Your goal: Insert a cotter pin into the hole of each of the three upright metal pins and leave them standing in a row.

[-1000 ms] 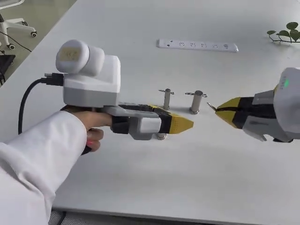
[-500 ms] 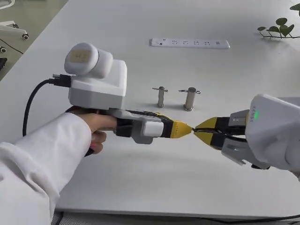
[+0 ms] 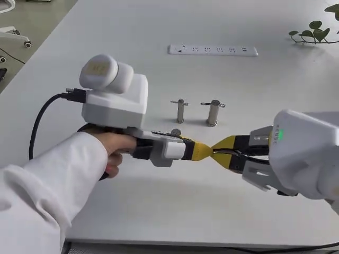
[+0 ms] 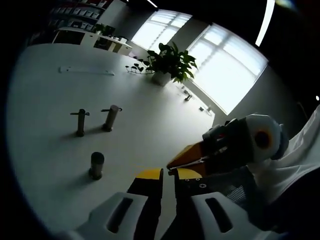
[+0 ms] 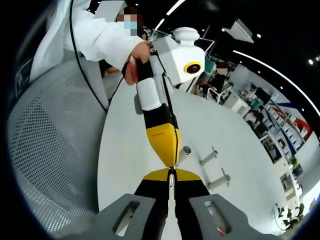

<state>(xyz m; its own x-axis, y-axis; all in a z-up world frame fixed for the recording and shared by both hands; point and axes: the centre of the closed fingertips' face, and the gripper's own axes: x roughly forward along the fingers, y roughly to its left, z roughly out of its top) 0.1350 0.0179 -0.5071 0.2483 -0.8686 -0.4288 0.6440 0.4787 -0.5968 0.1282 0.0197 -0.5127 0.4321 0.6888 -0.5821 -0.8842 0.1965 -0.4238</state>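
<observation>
Tip to tip above the tabletop [image 3: 159,206], the right claw [image 3: 219,152] is pressed shut on a thin cotter pin [image 5: 171,182] and is met by the left claw [image 3: 205,150], whose jaws are seen nearly together; whether anything is pinched there cannot be told. The bare metal pin [image 4: 96,165] is seen upright just behind the left claw, the nearer of the two, with one fitted pin [image 3: 180,110] and a second fitted pin [image 3: 213,112] set farther back.
</observation>
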